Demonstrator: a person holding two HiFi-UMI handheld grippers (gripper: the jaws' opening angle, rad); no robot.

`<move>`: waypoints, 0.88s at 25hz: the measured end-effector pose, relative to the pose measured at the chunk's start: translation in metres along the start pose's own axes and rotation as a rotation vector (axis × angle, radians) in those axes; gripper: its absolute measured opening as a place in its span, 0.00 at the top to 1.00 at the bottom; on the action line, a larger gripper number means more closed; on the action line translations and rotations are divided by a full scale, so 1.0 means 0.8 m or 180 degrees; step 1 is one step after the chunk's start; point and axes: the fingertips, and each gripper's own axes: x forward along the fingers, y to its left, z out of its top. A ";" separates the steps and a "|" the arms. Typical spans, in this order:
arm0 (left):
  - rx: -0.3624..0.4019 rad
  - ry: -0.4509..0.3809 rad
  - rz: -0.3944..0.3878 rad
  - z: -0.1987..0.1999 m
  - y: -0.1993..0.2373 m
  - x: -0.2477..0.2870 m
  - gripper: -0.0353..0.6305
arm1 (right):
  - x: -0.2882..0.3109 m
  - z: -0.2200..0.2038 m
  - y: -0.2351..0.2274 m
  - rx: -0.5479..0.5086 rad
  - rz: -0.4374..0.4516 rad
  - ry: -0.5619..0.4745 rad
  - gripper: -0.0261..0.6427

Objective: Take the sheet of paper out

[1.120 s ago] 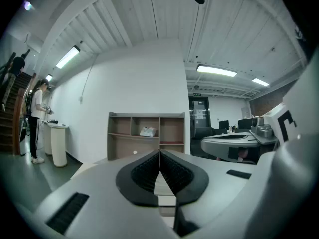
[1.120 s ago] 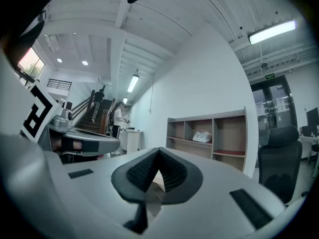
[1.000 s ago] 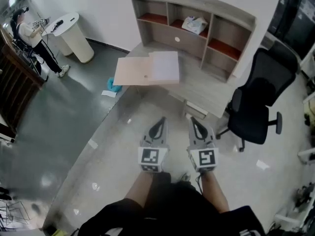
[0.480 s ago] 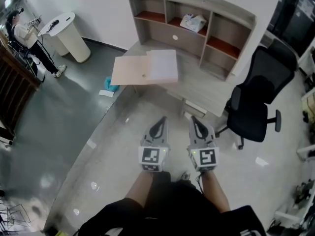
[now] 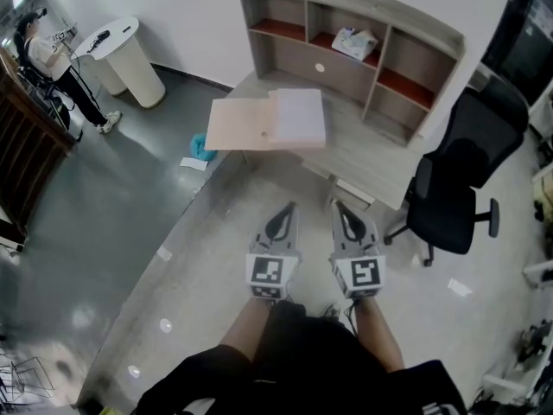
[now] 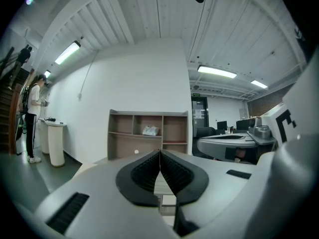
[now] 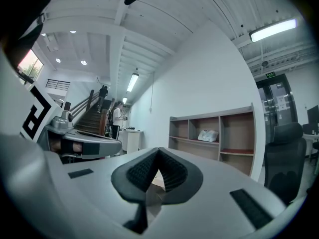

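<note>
Pale white, the sheet of paper (image 5: 299, 115) lies flat on the wooden desk (image 5: 363, 158), its left edge over a tan folder or board (image 5: 241, 125) that juts past the desk's left corner. Whether the sheet is tucked into that tan piece or only resting on it cannot be told from here. It looks smooth, uncreased and thin, so it probably slides easily and gives little edge to pinch.

The step in hand looks like the approach: nothing is touched yet. The left gripper (image 5: 283, 214) and the right gripper (image 5: 343, 214) sit side by side over the floor, well apart from the desk and pointing toward it. In each gripper view the ribbed pads meet tip to tip with nothing between them, so both are closed and empty.

The next move calls for closing in on the desk, parting one pair of jaws, and coming in low at a free edge of the sheet, perhaps with the other gripper steadying the tan piece.

Behind the sheet stands a shelf unit (image 5: 346, 24) with a crumpled white thing (image 5: 356, 41) in its middle compartment. A black office chair (image 5: 458, 188) stands to the right.
</note>
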 end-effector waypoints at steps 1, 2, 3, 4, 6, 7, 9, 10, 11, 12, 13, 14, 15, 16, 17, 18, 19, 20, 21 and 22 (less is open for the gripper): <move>0.0008 -0.0004 -0.0005 0.000 0.007 0.000 0.88 | 0.006 0.000 0.005 -0.0004 0.0005 0.0002 0.94; 0.0015 -0.0008 -0.0011 0.000 0.014 0.000 0.88 | 0.013 0.000 0.011 -0.0006 0.0010 0.0005 0.94; 0.0021 -0.0012 -0.0021 0.001 0.020 0.000 0.88 | 0.019 0.001 0.016 -0.0008 0.0012 0.0006 0.94; 0.0026 -0.0017 -0.0033 0.001 0.027 -0.001 0.88 | 0.025 0.003 0.021 -0.0011 0.0010 0.0000 0.94; 0.0037 -0.0026 -0.0058 0.002 0.039 -0.002 0.88 | 0.034 0.007 0.033 -0.0019 -0.0001 -0.0021 0.94; 0.0034 -0.0031 -0.0065 0.002 0.045 -0.003 0.88 | 0.038 0.008 0.038 -0.0024 -0.0007 -0.0024 0.94; 0.0011 -0.0033 -0.0068 -0.001 0.058 -0.003 0.88 | 0.047 0.006 0.047 -0.0035 -0.0012 -0.0005 0.94; 0.0000 -0.0028 -0.0071 -0.003 0.062 -0.004 0.88 | 0.050 0.004 0.050 -0.0035 -0.0013 0.0015 0.94; -0.0006 -0.0021 -0.0078 -0.005 0.065 -0.004 0.88 | 0.053 0.001 0.053 -0.0030 -0.0016 0.0038 0.94; -0.0011 -0.0016 -0.0085 -0.006 0.068 -0.005 0.88 | 0.054 0.000 0.054 -0.0027 -0.0021 0.0058 0.94; -0.0021 -0.0014 -0.0088 -0.008 0.071 -0.005 0.88 | 0.056 -0.001 0.055 -0.0029 -0.0027 0.0074 0.94; -0.0037 -0.0013 -0.0086 -0.008 0.075 -0.004 0.88 | 0.060 -0.002 0.056 -0.0039 -0.0031 0.0083 0.94; -0.0055 -0.0012 -0.0081 -0.009 0.079 -0.001 0.88 | 0.064 -0.001 0.056 -0.0053 -0.0032 0.0084 0.94; -0.0067 -0.0009 -0.0078 -0.010 0.083 0.003 0.88 | 0.068 -0.001 0.056 -0.0064 -0.0032 0.0081 0.94; -0.0073 -0.0005 -0.0078 -0.011 0.086 0.006 0.88 | 0.072 -0.001 0.055 -0.0072 -0.0032 0.0076 0.94; -0.0074 0.0001 -0.0080 -0.013 0.089 0.010 0.88 | 0.075 -0.002 0.055 -0.0077 -0.0037 0.0074 0.94; -0.0074 0.0007 -0.0084 -0.015 0.091 0.014 0.88 | 0.078 -0.004 0.053 -0.0075 -0.0047 0.0078 0.94; -0.0072 0.0012 -0.0087 -0.017 0.093 0.018 0.88 | 0.081 -0.007 0.050 -0.0065 -0.0059 0.0088 0.94; -0.0066 0.0018 -0.0086 -0.019 0.096 0.023 0.88 | 0.085 -0.011 0.047 -0.0049 -0.0068 0.0100 0.94; -0.0059 0.0026 -0.0085 -0.020 0.098 0.027 0.88 | 0.089 -0.014 0.043 -0.0034 -0.0075 0.0110 0.94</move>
